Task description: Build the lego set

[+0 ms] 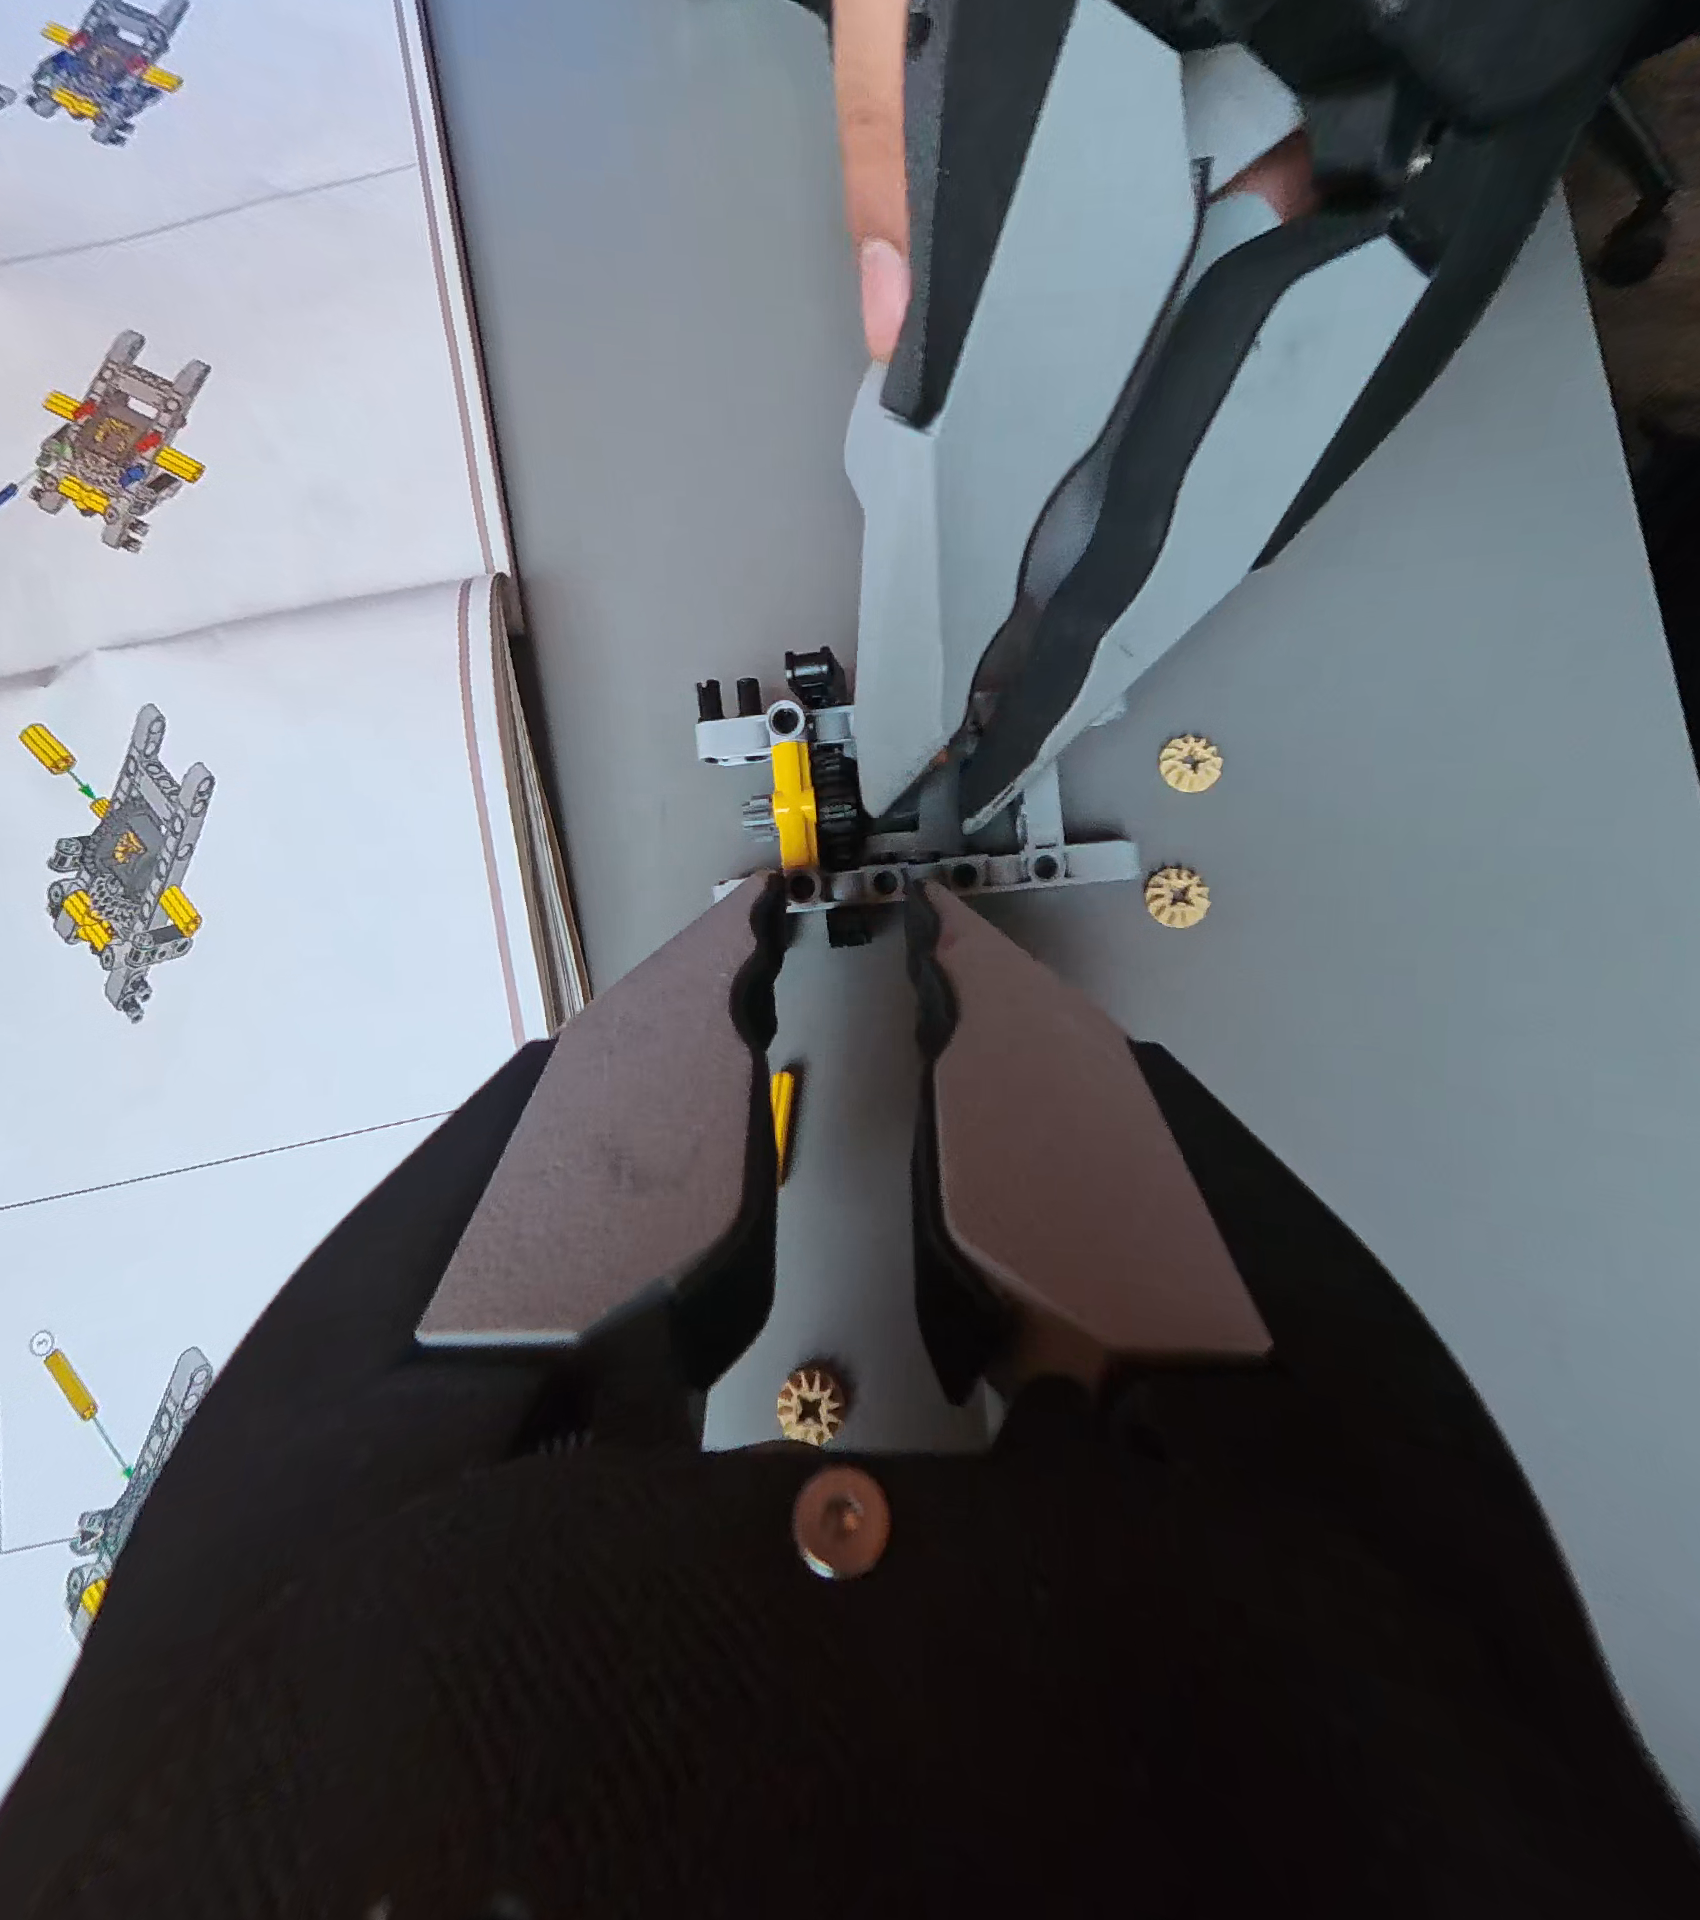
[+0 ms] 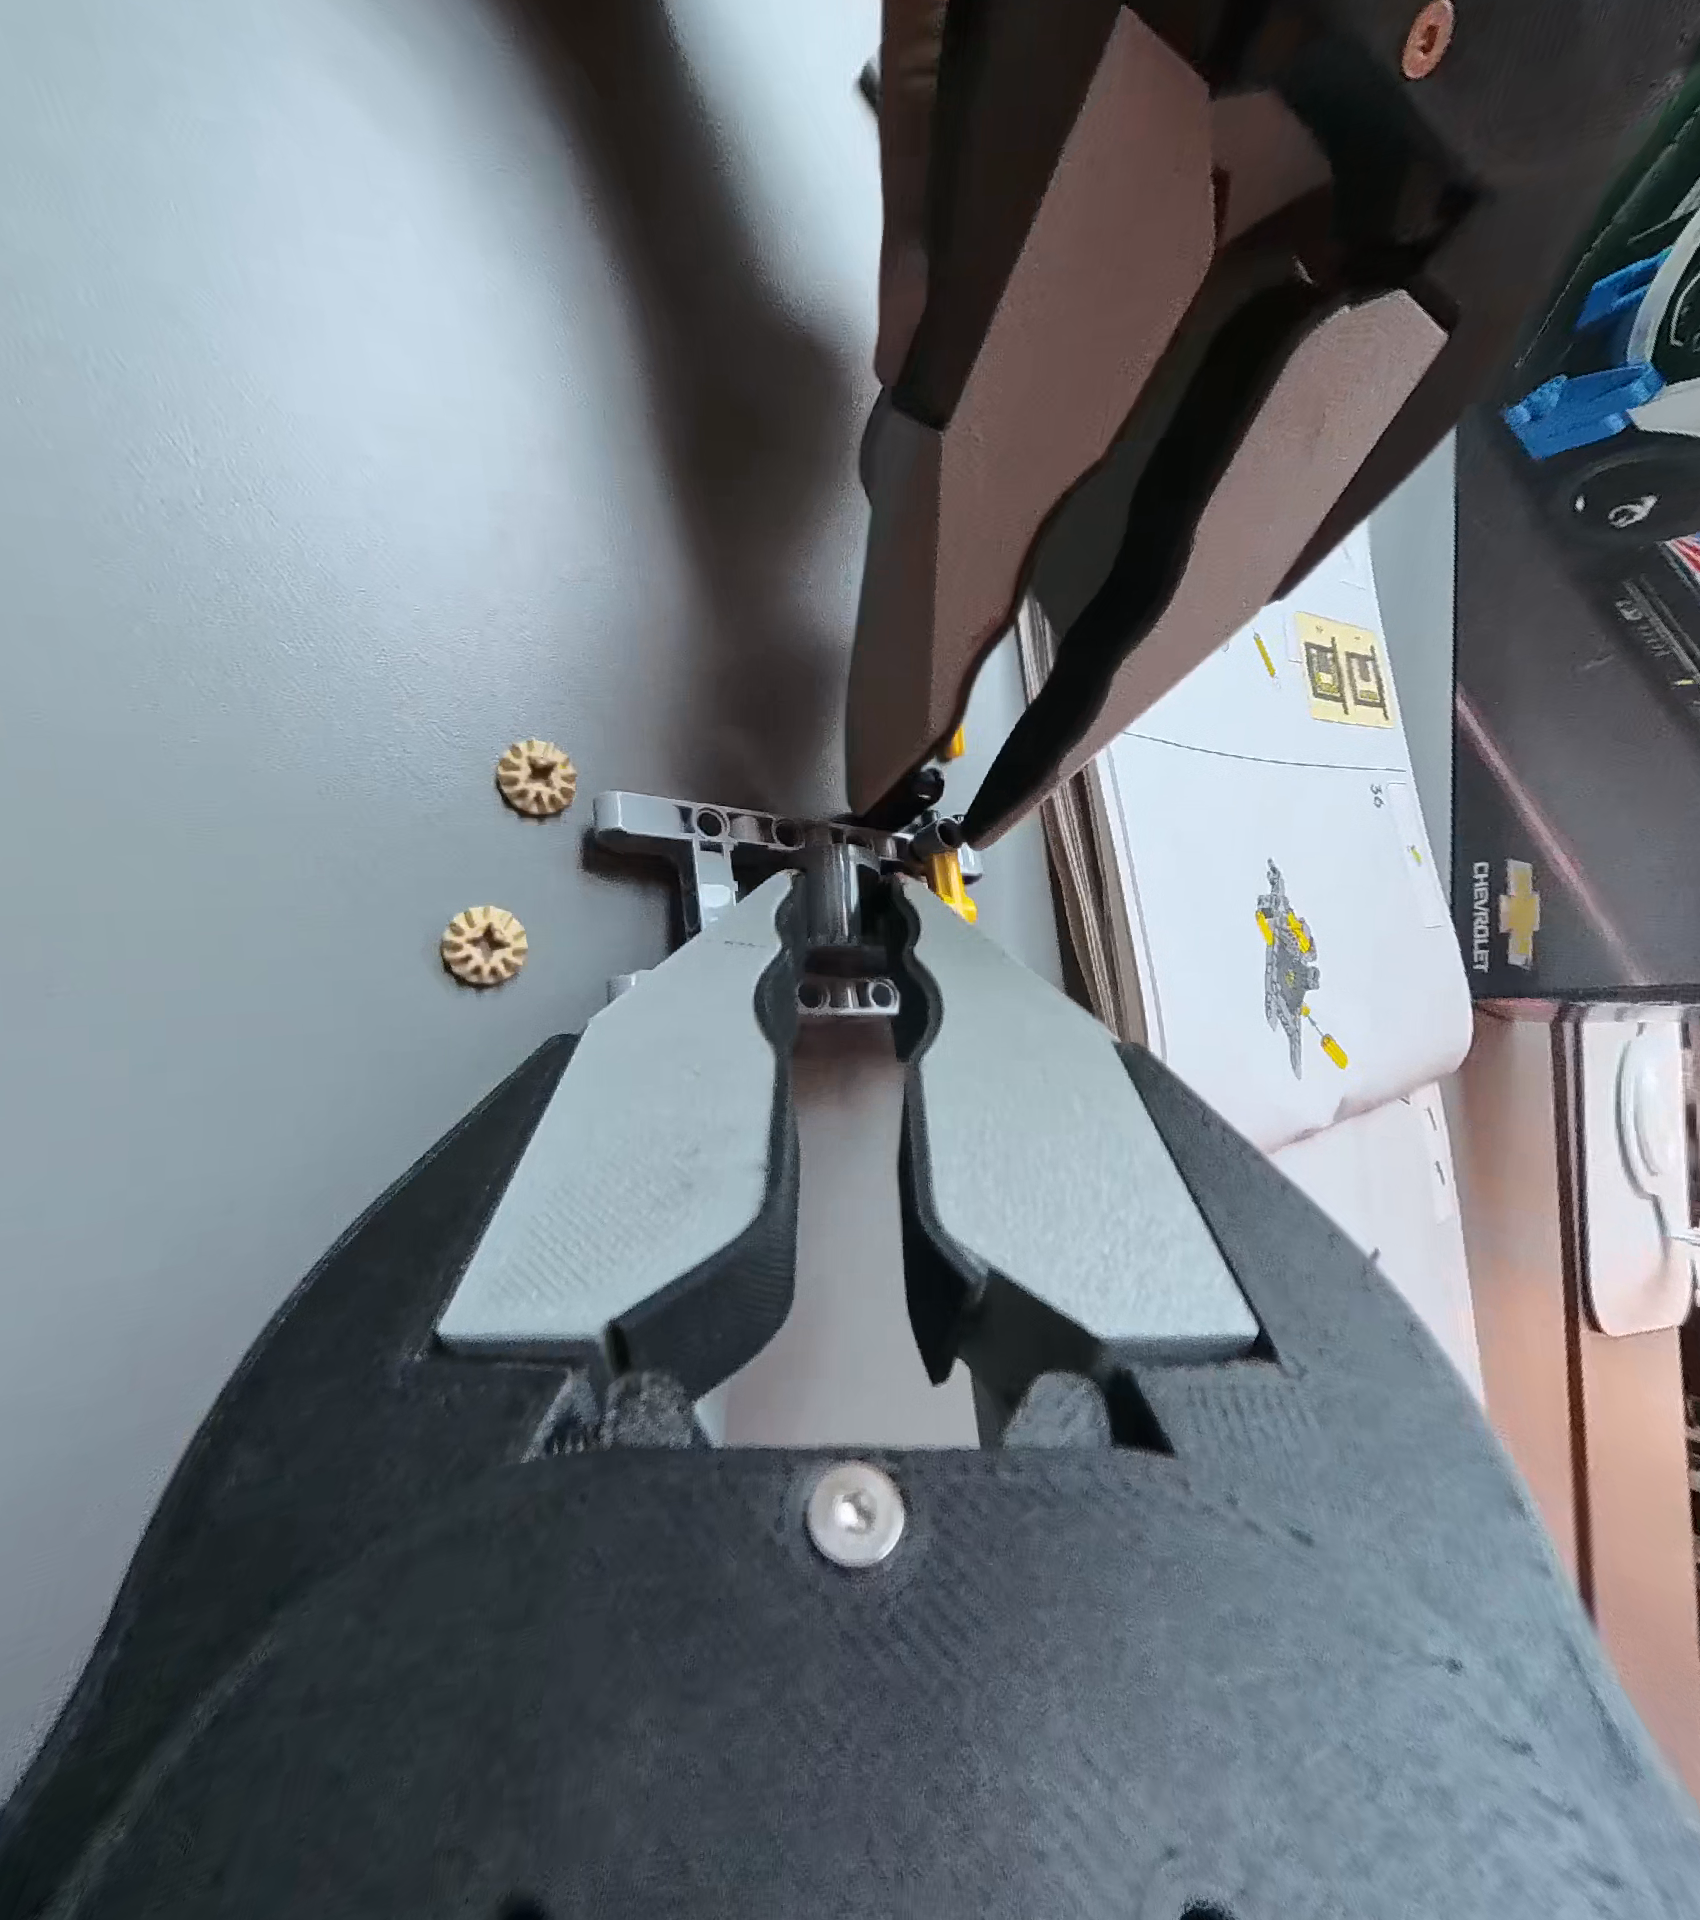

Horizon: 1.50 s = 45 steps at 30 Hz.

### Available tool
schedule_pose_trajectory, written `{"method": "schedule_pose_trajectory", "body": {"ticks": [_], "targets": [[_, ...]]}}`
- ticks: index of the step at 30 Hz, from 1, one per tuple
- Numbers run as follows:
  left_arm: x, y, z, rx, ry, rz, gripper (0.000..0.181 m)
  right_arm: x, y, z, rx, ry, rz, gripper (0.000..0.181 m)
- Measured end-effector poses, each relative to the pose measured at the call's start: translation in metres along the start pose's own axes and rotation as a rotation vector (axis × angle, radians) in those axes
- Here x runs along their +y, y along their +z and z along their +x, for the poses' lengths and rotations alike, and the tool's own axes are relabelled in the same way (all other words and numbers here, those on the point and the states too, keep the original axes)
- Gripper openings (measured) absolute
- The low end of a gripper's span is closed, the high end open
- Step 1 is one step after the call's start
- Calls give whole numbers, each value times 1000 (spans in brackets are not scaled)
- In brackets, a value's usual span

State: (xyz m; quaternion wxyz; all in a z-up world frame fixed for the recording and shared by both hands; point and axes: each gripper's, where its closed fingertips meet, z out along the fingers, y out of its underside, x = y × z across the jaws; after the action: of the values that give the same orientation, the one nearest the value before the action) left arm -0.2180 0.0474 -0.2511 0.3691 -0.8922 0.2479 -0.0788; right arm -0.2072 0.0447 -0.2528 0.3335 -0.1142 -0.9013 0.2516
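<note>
A small grey lego assembly (image 1: 929, 878) with a yellow part (image 1: 792, 800) and a black gear (image 1: 838, 800) lies on the grey table (image 1: 669, 416). My left gripper (image 1: 844, 899), with brown fingers, is closed to a narrow gap on the assembly's near beam, around a black pin (image 1: 851, 925). My right gripper (image 2: 841, 909), with grey fingers, is shut on the assembly (image 2: 721, 831) from the opposite side, around a dark grey cylinder (image 2: 830, 894). Each gripper shows in the other's view, the right one (image 1: 939, 805) and the left one (image 2: 919, 821).
Two tan gears (image 1: 1190, 762) (image 1: 1176, 896) lie right of the assembly, a third (image 1: 812, 1403) and a yellow axle piece (image 1: 781, 1122) lie under my left gripper. The open instruction booklet (image 1: 202, 727) lies at left. The set's box (image 2: 1656, 675) stands beyond the booklet. The tips of both grippers are at nearly the same place. It is some 5 cm from my left tips to the yellow axle piece (image 1: 781, 1122).
</note>
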Motion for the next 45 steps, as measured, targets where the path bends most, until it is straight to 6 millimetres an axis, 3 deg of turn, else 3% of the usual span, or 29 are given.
{"method": "schedule_pose_trajectory", "body": {"ticks": [14, 24, 30, 34, 38, 45], "targets": [[-1, -2, 0, -8, 5, 0, 13, 0, -5, -2, 29, -149, -3, 11], [-7, -8, -1, 1, -9, 37, 15, -2, -18, 1, 35, -115, 26, 16], [-7, -13, -6, -18, -15, 50, 16, -1, -41, 16, 50, 115, 193, 14], [-10, -24, -18, -57, -51, 94, 20, 22, -57, 46, 85, 410, 334, 21], [-17, -40, -36, -119, -124, 186, 24, 48, -65, 71, 107, 659, 422, 25], [-27, -71, -77, -237, -346, 404, 40, 48, -72, 99, 143, 796, 541, 54]]}}
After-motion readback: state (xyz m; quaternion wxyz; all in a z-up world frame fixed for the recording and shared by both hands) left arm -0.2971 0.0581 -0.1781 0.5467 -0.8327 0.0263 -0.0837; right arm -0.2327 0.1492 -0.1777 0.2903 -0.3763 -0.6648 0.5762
